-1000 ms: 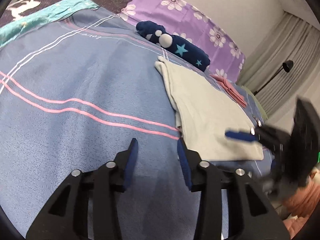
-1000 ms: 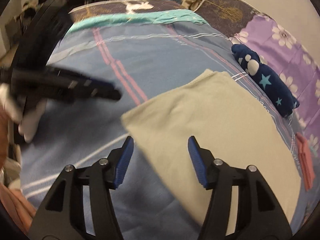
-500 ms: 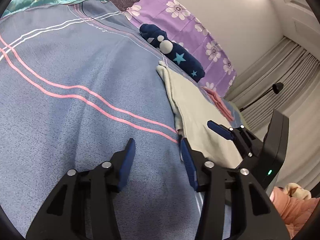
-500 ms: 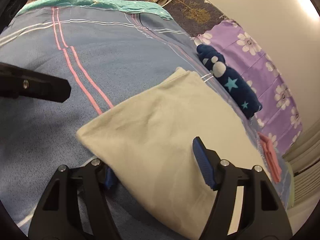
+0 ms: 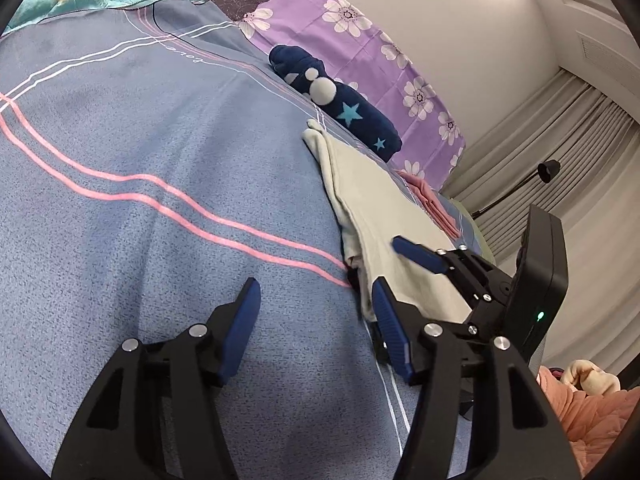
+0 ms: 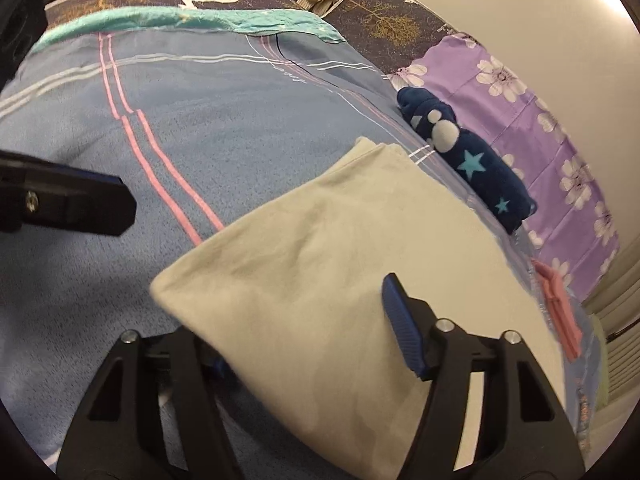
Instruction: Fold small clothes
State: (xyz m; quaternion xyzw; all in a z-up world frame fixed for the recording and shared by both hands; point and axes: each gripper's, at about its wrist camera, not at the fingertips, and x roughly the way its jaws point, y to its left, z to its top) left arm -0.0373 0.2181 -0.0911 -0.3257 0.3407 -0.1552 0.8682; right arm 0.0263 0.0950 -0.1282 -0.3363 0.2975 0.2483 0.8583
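Both hand-held grippers flank the pale folded cloth's [image 6: 340, 280] near edge.

Soft indoor light, fisheye-warped edges

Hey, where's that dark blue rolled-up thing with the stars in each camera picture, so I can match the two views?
Left wrist view: the dark blue starred bundle lies upper centre, just beyond the far end of the pale folded garment.
Right wrist view: the bundle sits upper right, beyond the garment.
Shared landmark: the purple floral sheet lies just behind the bundle in both.
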